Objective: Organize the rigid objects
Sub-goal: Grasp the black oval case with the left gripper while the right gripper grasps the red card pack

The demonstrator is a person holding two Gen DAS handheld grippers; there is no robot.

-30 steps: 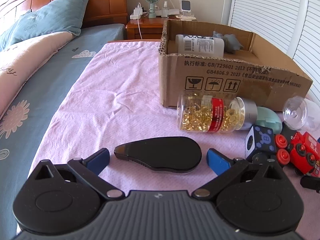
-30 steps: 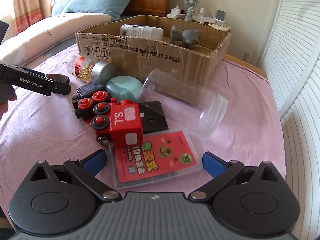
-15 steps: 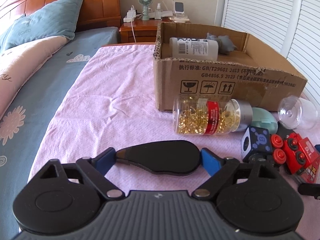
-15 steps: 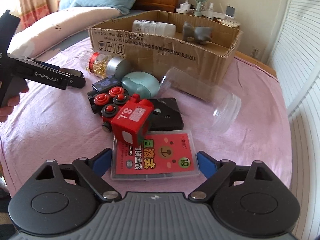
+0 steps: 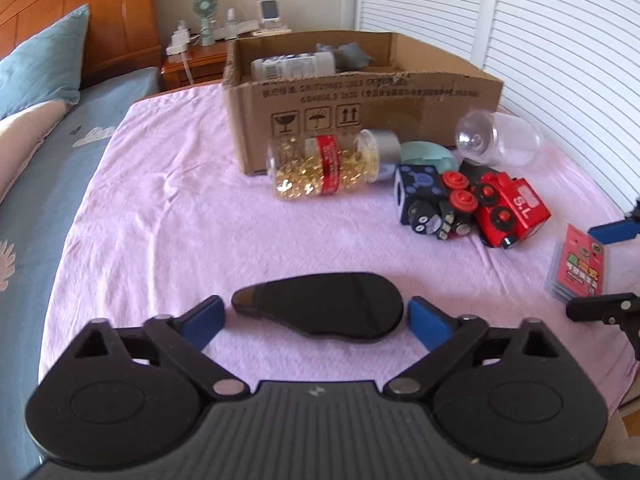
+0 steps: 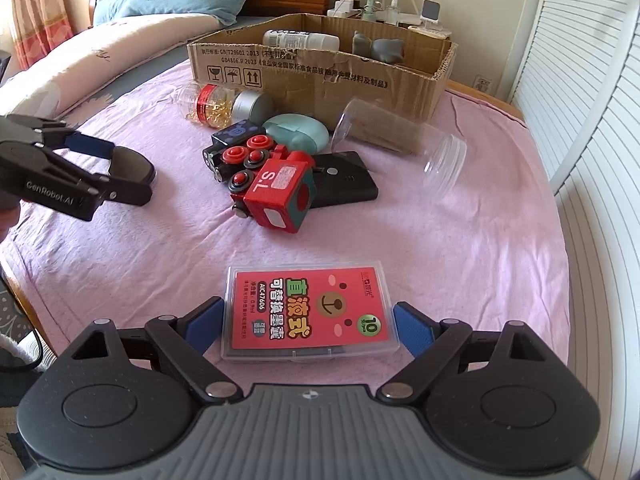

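A flat black oval case (image 5: 328,306) lies on the pink sheet between the fingers of my left gripper (image 5: 316,320). Its jaws are opening, with a gap on each side of the case. My right gripper (image 6: 308,320) is shut on a clear case with a red card (image 6: 308,304), both blue pads against its short edges. That case sits apart from the red toy train (image 6: 280,192). The cardboard box (image 5: 360,92) stands behind, holding a white bottle (image 5: 292,66) and a grey toy (image 5: 348,54).
In front of the box lie a bottle of gold capsules (image 5: 328,164), a dark cube (image 5: 420,184), a teal case (image 5: 428,156), a clear jar (image 5: 500,140) on its side and a black device (image 6: 344,184). Pillows lie far left; shutters line the right.
The left jaws closed in on the black case half a second ago and have spread again. The right jaws closed on the red card case and drew it back from the train.
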